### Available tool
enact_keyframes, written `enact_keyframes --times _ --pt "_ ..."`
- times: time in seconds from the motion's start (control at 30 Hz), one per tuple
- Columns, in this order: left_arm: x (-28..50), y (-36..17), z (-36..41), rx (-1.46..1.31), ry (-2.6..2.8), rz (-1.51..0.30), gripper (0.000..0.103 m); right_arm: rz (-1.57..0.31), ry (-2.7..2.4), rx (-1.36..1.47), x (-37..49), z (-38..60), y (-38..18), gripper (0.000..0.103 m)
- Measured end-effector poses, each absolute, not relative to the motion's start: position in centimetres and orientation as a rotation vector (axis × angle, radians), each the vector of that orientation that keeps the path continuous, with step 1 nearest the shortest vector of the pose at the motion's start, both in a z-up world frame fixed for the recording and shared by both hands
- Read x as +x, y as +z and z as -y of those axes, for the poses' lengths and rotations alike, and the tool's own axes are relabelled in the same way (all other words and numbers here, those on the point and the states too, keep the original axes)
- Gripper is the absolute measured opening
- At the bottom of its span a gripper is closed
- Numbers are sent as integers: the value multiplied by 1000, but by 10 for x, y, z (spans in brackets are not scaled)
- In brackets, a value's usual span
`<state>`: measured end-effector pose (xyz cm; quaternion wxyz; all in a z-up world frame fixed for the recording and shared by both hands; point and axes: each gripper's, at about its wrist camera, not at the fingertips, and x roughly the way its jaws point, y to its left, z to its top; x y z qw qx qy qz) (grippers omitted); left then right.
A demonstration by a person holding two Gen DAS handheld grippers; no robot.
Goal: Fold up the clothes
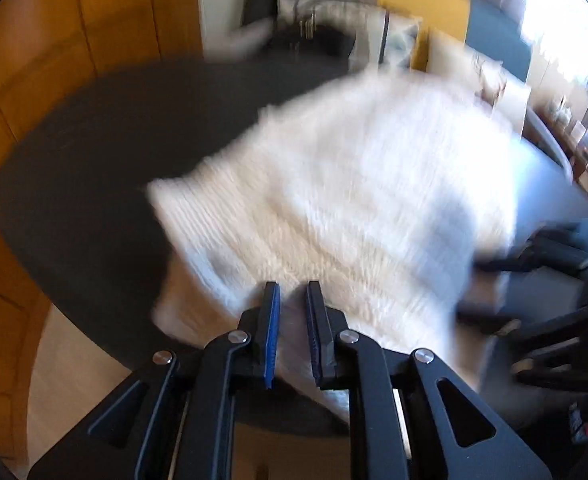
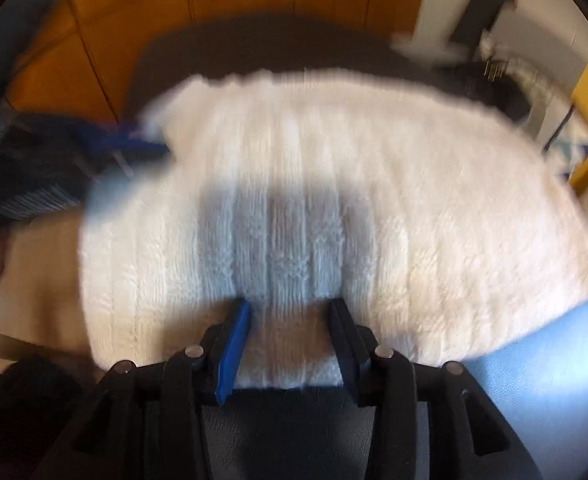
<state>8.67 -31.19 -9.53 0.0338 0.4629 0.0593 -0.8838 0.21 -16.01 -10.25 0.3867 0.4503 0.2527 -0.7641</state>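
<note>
The left tool hangs over the near edge of the white knit, jaws slightly parted, nothing pinched. The right tool stands wider, straddling the knit's near hem, pads not pressing. The knit lies on the dark bench, reaching away from both tools, long axis left to right; each tool is equally near.

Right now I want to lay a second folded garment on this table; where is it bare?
The dark round table is bare beyond the fluffy white knitted garment, toward the orange wooden wall. Another small strip lies at the near edge between the right gripper's arms. The far edge is crowded by a dark blurred object.
</note>
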Motion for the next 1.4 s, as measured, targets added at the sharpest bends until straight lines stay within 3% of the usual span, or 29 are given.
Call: enact_keyframes --times 0.13,0.2,0.23,0.33,0.37,0.43,0.53,0.6,0.77,0.97,1.1,1.13,1.23,1.4 --pt "102 -79 330 1352 -2735 -382 15 -562 -1952 1143 4 149 -95 42" --pt "114 -69 335 1320 -2739 -380 15 -525 -1963 1086 1 155 -75 42" --pt "117 -66 335 1317 -2745 -373 15 -509 -1981 1015 -1 163 -57 46" --pt "108 -61 331 1313 -2781 -349 16 -434 -2057 928 -26 158 -32 78" --pt "104 -61 333 1306 -2793 -325 17 -382 -2065 948 -40 155 -30 83" --pt "74 -59 321 1297 -2818 -300 17 -324 -2079 1033 -73 150 -38 83" --pt "45 -63 311 1315 -2859 -356 18 -381 -2125 1224 -104 145 -65 83" --pt "32 -71 304 1350 -2847 -341 20 -357 -2125 1249 -117 140 -89 91" --pt "23 -80 300 1416 -2818 -320 20 -349 -2124 1150 -99 121 -86 91" --pt "-3 -66 293 1348 -2882 -256 22 -242 -2202 1103 -154 80 -38 91" --pt "-20 -90 288 1494 -2770 -98 28 -288 -2236 1351 -215 49 -63 90" --pt "-22 -97 289 1529 -2758 -106 29 -271 -2195 1458 -228 40 -81 86" --pt "-24 -89 294 1498 -2797 -125 29 -272 -2127 1432 -225 17 -91 87" --pt "-61 -52 309 1329 -2943 -225 29 -236 -2147 1273 -226 17 -57 87"
